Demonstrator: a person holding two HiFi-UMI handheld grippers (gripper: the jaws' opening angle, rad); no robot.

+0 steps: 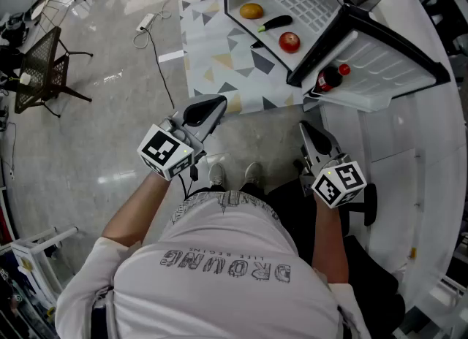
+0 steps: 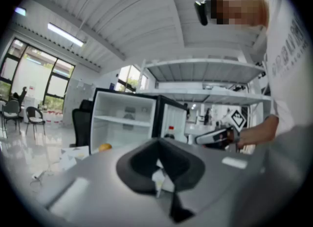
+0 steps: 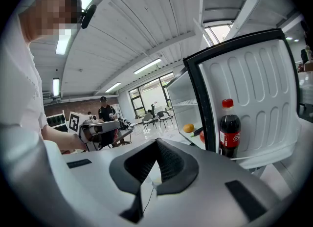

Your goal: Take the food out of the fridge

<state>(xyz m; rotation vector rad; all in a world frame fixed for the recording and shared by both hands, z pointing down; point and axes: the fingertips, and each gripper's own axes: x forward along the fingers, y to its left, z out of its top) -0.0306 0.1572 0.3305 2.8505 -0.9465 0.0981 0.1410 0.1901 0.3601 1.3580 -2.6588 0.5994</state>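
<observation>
The small fridge (image 1: 344, 16) stands open in front of me. On its bottom shelf lie an orange (image 1: 251, 11), a dark long vegetable (image 1: 275, 23) and a red apple (image 1: 289, 42). A cola bottle (image 1: 330, 79) stands in the door rack. My left gripper (image 1: 217, 102) and right gripper (image 1: 306, 128) are held low, short of the fridge, both shut and empty. The left gripper view shows its jaws (image 2: 159, 146) meeting, with the fridge (image 2: 124, 118) and orange (image 2: 104, 147) beyond. In the right gripper view the shut jaws (image 3: 156, 146) point past the cola bottle (image 3: 229, 134) and the orange (image 3: 188, 128).
A patterned mat (image 1: 212, 60) lies on the floor before the fridge. A black mesh chair (image 1: 44, 67) stands at the left, and a power strip with a cable (image 1: 146, 20) lies at the top. The white fridge door (image 1: 380, 67) swings out at the right.
</observation>
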